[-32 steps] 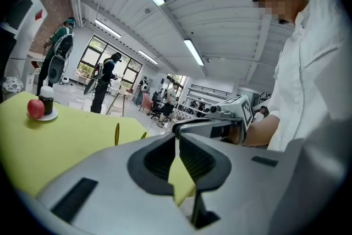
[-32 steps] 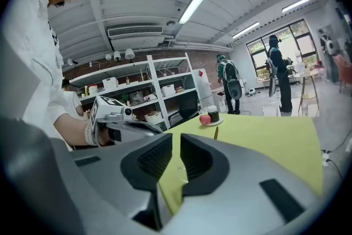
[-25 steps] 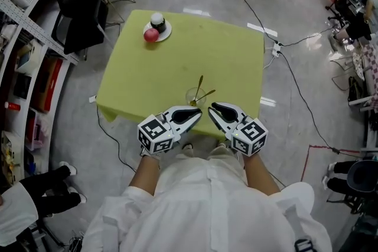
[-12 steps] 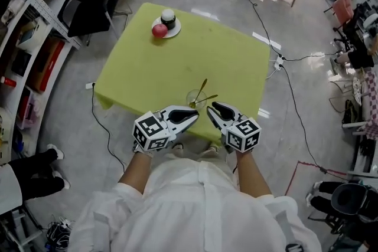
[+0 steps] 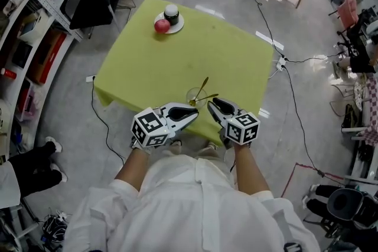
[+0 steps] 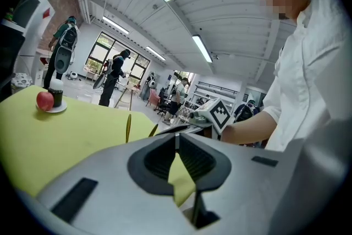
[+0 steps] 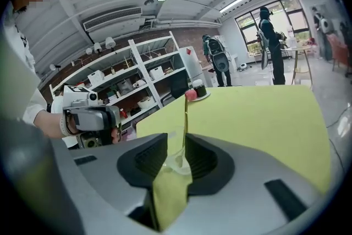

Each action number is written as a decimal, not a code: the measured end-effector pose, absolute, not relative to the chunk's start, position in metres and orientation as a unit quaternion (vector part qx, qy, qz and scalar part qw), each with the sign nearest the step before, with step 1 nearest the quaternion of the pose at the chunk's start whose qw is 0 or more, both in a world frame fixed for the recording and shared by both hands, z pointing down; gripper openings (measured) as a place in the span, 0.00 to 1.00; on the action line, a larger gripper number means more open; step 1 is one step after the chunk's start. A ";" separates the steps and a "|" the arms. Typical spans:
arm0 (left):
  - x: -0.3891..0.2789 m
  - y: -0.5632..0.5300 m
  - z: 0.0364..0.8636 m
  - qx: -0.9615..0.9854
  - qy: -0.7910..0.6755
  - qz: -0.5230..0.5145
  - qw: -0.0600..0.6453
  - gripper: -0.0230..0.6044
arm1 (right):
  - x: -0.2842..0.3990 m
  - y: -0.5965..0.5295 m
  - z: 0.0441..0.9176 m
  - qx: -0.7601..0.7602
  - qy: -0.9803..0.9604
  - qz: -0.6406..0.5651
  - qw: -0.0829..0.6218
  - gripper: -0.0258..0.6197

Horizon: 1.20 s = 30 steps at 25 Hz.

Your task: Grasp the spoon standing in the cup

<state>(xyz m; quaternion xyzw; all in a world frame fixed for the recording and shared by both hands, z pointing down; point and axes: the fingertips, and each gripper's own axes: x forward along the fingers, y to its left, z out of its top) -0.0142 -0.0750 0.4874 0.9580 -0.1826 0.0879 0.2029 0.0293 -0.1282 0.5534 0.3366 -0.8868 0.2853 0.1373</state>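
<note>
Spoon, gold-coloured, stands in the clear cup with its handle rising steeply and leaning toward the far edge of the counter. A second spoon shares the cup and leans much lower, toward the counter's right edge. The cup sits close to the counter's near edge, about midway along it, on the yellow-green cloth.

In the right gripper view the spoon and the cup show straight ahead in the gap between the jaws. The right gripper is nearest, its tips just beside the cup on the cup's right. Its jaws have just been opening and stand apart. From the head view the cup lies just off the tips, and the pads do not press on it or on either spoon.

The left gripper hovers over the near edge just on the near side of the cup, apart from it. In its own view its jaws are clenched tip to tip with nothing between them. Both spoon handles rise beyond them.

Well apart from all this, by the counter's far left corner, a white plate carries a red apple and a dark pot with a white lid. The person holding the grippers wears white sleeves. Shelving runs along the floor to the counter's left.
</note>
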 end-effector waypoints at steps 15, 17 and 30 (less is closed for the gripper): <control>-0.015 -0.068 0.491 0.956 -0.185 0.094 0.207 0.08 | 0.022 -0.140 0.561 0.334 -0.889 0.268 0.161 0.16; -0.014 -0.067 0.491 0.956 -0.184 0.095 0.207 0.08 | 0.021 -0.142 0.560 0.337 -0.889 0.263 0.162 0.13; -0.012 -0.063 0.492 0.957 -0.180 0.098 0.205 0.08 | 0.021 -0.139 0.554 0.348 -0.889 0.246 0.166 0.06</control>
